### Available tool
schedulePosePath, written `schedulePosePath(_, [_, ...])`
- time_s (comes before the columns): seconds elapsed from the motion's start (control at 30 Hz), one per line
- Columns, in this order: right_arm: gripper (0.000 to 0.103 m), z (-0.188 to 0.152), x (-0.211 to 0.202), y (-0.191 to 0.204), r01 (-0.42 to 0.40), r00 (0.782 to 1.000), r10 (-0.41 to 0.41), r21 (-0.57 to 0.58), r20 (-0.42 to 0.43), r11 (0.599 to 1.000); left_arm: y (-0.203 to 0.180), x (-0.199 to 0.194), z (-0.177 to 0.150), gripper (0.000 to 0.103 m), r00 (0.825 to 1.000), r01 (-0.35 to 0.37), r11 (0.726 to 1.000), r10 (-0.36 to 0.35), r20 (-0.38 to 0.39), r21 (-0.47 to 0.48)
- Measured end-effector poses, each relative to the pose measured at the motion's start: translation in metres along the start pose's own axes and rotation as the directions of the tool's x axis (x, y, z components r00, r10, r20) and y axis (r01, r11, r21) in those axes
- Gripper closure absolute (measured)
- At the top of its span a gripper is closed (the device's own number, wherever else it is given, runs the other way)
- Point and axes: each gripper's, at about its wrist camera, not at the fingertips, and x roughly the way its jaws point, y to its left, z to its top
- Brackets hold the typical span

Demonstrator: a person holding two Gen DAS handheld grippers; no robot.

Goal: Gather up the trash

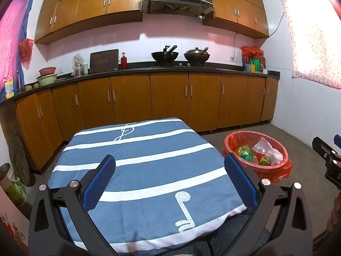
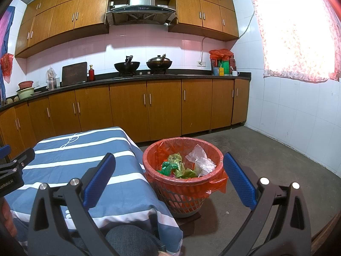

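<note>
A red-lined trash basket (image 2: 213, 177) stands on the floor right of the table; it also shows in the left wrist view (image 1: 230, 143). Inside lie green crumpled wrappers (image 2: 177, 166) and a clear plastic bag (image 2: 200, 160). My left gripper (image 1: 169, 171) is open and empty above the table covered with a blue and white striped cloth (image 1: 149, 149). My right gripper (image 2: 169, 170) is open and empty, held in front of the basket, with the table's corner (image 2: 132, 149) between its fingers. No loose trash shows on the cloth.
Wooden kitchen cabinets (image 1: 168, 98) and a dark counter with two woks (image 1: 165, 55) run along the far wall. A tiled wall with a curtained window (image 2: 298, 32) is at the right. A jar (image 1: 12, 185) stands on the floor at the left. Bare concrete floor (image 2: 266, 160) surrounds the basket.
</note>
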Motion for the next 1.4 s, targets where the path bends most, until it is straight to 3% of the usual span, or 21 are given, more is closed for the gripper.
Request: schedulePosePath(1.4, [0.004,0.0013,0.0012,-0.0029,0.001,1.000,-0.001,0.002,0.000,1.000,-0.0087,0.0014,-0.0029,0.002,1.000,0.003,1.000,-0.003,-0.021,-0.016])
